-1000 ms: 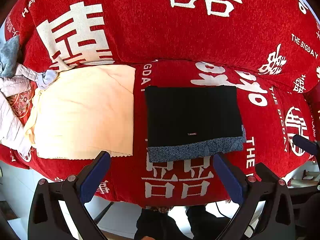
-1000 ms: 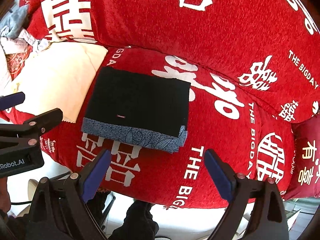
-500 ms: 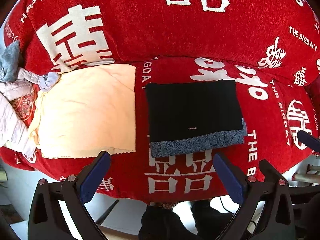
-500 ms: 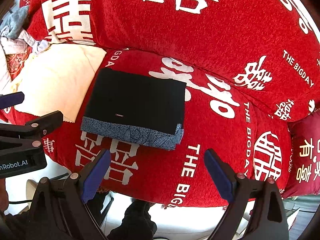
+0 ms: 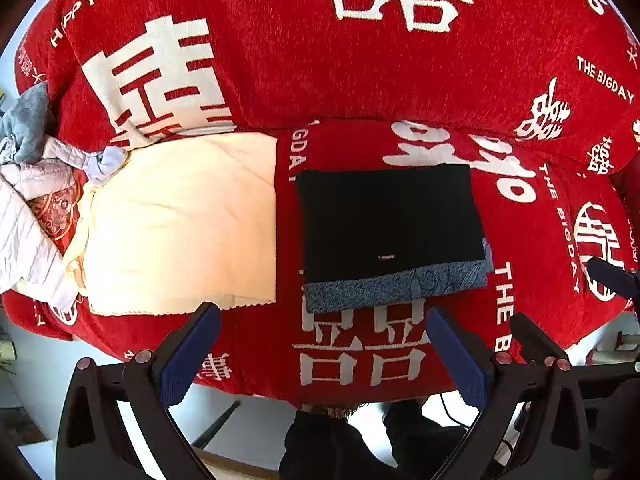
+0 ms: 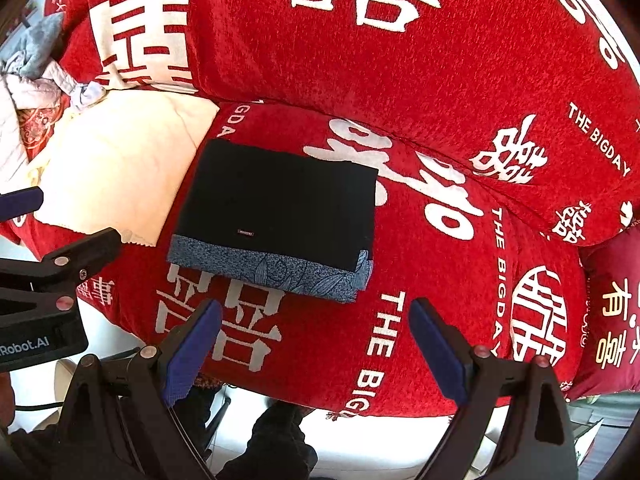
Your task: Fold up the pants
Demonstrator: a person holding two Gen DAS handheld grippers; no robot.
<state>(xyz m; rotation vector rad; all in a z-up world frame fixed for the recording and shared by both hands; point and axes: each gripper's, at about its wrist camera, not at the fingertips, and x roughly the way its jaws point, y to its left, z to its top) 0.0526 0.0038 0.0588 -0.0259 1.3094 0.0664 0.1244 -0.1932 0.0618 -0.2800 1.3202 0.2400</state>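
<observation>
The pants [image 5: 390, 224] lie folded into a flat black rectangle with a blue patterned band along the near edge, on the red sofa seat [image 5: 360, 344]. They also show in the right wrist view [image 6: 276, 216]. My left gripper [image 5: 320, 320] is open and empty, held back above the seat's front edge, clear of the pants. My right gripper [image 6: 316, 316] is open and empty, also near the front edge. The left gripper's body [image 6: 44, 280] shows at the left of the right wrist view.
A cream folded cloth [image 5: 180, 224] lies on the seat left of the pants. A pile of grey and white clothes [image 5: 28, 184] sits at the far left. The red backrest [image 5: 360, 60] rises behind. A dark red cushion [image 6: 612, 312] is at the right.
Both grippers have drawn back and up from the sofa, so the pants look smaller and farther away. The pants have not moved. Both grippers stay open.
</observation>
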